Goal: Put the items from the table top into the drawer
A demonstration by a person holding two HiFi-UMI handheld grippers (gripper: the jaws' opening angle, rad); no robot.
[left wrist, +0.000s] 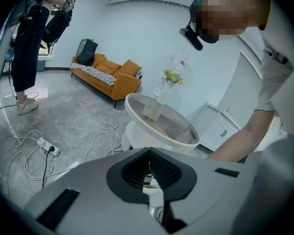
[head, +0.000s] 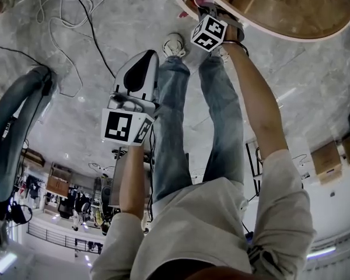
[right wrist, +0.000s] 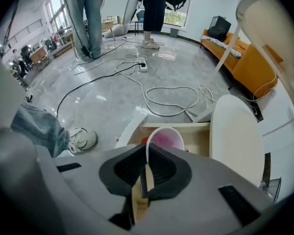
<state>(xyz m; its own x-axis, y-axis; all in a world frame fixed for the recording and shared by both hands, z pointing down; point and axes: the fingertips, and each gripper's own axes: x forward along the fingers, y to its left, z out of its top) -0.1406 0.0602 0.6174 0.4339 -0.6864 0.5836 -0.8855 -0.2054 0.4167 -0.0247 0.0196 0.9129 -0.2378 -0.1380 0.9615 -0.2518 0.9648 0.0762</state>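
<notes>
Your right gripper [right wrist: 147,155] has its jaws nearly together, pinching the thin rim of a white cup [right wrist: 164,137] with a pink inside. The cup hangs just beyond the jaws with its open mouth turned up toward the gripper's camera. Its long axis runs on along the line the gripper points, steeply downward.

Directly below and around the cup is the open drawer [right wrist: 200,140], pale wood inside, pulled out from the round table [head: 268,32]. The cup appears to be over the drawer's opening or already partly inside it. Whether its base touches the drawer floor cannot be told.

So the drawer lies straight ahead of this claw, and the likely next step is a short lowering and a release.

Your left gripper [left wrist: 148,152] is pressed together at the tips with nothing between them. In the head view it sits beside your legs, well apart from the drawer, so your right hand is much the nearer. From the left gripper view the table top shows some pale shapes, too blurred to name
</notes>
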